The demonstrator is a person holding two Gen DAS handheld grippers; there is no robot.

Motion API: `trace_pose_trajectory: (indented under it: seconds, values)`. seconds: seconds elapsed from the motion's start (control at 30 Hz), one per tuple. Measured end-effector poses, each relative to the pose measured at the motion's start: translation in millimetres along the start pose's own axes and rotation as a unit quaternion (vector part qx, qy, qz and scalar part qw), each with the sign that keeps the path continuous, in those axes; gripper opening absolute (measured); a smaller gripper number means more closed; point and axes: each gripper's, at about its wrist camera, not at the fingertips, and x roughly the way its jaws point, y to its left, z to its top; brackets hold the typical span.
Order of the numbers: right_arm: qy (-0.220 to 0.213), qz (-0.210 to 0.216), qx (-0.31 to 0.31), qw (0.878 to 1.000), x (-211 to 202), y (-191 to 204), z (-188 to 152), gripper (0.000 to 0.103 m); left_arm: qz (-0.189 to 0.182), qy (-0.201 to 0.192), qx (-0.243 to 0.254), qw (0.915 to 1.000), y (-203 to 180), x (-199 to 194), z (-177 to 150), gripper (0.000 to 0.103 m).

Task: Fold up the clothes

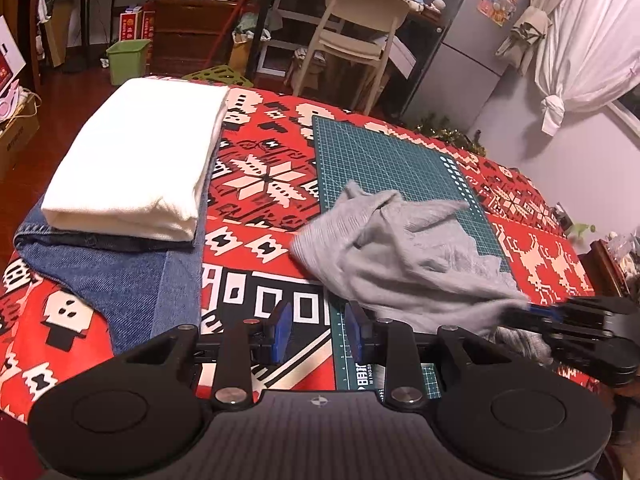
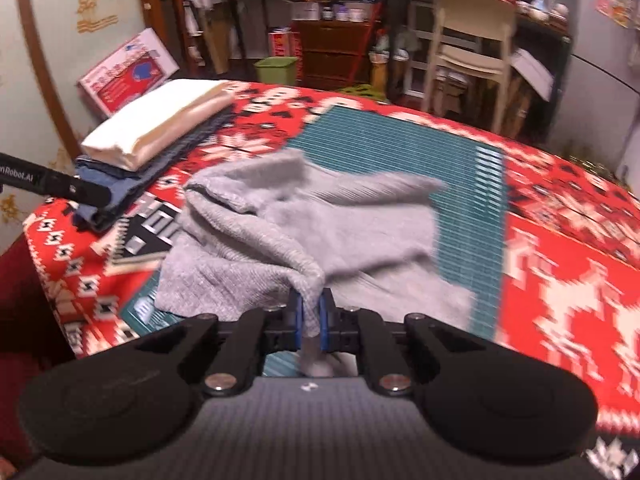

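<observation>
In the left wrist view, at about nine o'clock, a folded white garment (image 1: pixel 136 160) lies on top of folded blue denim (image 1: pixel 120 272), both stacked on the red patterned tablecloth (image 1: pixel 256 208) near the table's left edge. Toward the middle, at six o'clock, the left gripper (image 1: pixel 319 326) hovers over the cloth and the near edge of the green cutting mat (image 1: pixel 384 160), its blue-padded jaws spread apart with nothing between them. Just right of it, from the centre out to four o'clock, the crumpled grey sweater (image 1: pixel 404 252) lies partly on the mat and partly on the tablecloth, one corner drawn toward the right gripper (image 1: pixel 532 312), which enters from the right edge at about four o'clock. In the right wrist view the white and denim stack sits at ten o'clock, with the left gripper's black body reaching in from nine o'clock just in front of it. At the centre the grey sweater (image 2: pixel 304 224) is rumpled over the mat (image 2: pixel 400 152), and at six o'clock the right gripper (image 2: pixel 311 316) has its jaws pinched together on a bunched fold of that sweater. At one o'clock, beyond the table, stands a cream chair (image 2: pixel 468 44).
</observation>
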Motion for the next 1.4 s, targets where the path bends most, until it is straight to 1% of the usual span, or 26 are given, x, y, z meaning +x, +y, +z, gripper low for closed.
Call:
trace_pose_trajectory:
  seconds: [0.13, 0.23, 0.33, 0.43, 0.5, 0.6, 0.7, 0.87, 0.9, 0.93, 1.0, 1.13, 1.2, 1.3, 1.4]
  values:
    - [0.003, -0.035, 0.029, 0.999, -22.8, -28.9, -17.0, 0.009, -0.004, 0.0, 0.02, 0.9998, -8.7, 5.5, 2.9, 0.028]
    - [0.003, -0.06, 0.048, 0.997, -36.4, -49.3, -28.0, 0.009, -0.003, -0.003, 0.055, 0.9985, -21.1, 12.3, 4.0, 0.028]
    - [0.004, -0.077, 0.064, 0.995, -47.2, -67.3, -37.1, 0.009, -0.004, -0.006, 0.097, 0.9953, -33.1, 20.3, 6.1, 0.028]
    - [0.006, -0.095, 0.082, 0.992, -56.0, -84.2, -44.9, 0.009, -0.02, -0.011, 0.127, 0.9916, -43.5, 27.7, 10.6, 0.028]
    - [0.007, -0.102, 0.095, 0.99, -61.6, -94.9, -49.3, 0.009, -0.04, -0.015, 0.152, 0.9874, -52.1, 32.7, 12.4, 0.028]
    - [0.009, -0.111, 0.109, 0.988, -67.4, -106.6, -54.3, 0.009, -0.074, -0.019, 0.197, 0.9775, -66.1, 41.2, 13.6, 0.028]
    - [0.014, -0.117, 0.114, 0.986, -72.3, -115.7, -58.6, 0.009, -0.111, -0.007, 0.242, 0.9638, -78.4, 54.2, 11.3, 0.028]
    - [0.023, -0.13, 0.12, 0.984, -77.5, -125.7, -63.5, 0.009, -0.162, 0.025, 0.283, 0.9451, -95.3, 70.0, 9.5, 0.03]
    - [0.024, -0.131, 0.123, 0.983, -78.4, -127.2, -64.1, 0.009, -0.172, 0.033, 0.293, 0.9399, -98.6, 71.9, 8.3, 0.032]
    - [0.025, -0.133, 0.126, 0.983, -78.6, -129.3, -65.0, 0.009, -0.18, 0.04, 0.303, 0.9349, -101.4, 73.8, 6.5, 0.036]
    - [0.027, -0.134, 0.129, 0.982, -78.7, -131.7, -66.4, 0.009, -0.193, 0.054, 0.324, 0.9246, -106.6, 77.4, 2.0, 0.039]
    - [0.031, -0.134, 0.131, 0.982, -77.5, -132.7, -67.3, 0.009, -0.216, 0.091, 0.35, 0.9068, -114.1, 87.9, -5.4, 0.039]
    - [0.033, -0.134, 0.13, 0.982, -76.6, -132.1, -67.0, 0.009, -0.218, 0.095, 0.349, 0.9063, -115.4, 92.5, -6.5, 0.039]
    - [0.032, -0.133, 0.133, 0.982, -77.3, -132.4, -66.8, 0.009, -0.221, 0.092, 0.334, 0.9119, -110.3, 96.2, -2.7, 0.039]
    - [0.033, -0.132, 0.135, 0.982, -77.1, -133.5, -66.3, 0.009, -0.236, 0.091, 0.304, 0.9184, -101.0, 96.5, 7.2, 0.039]
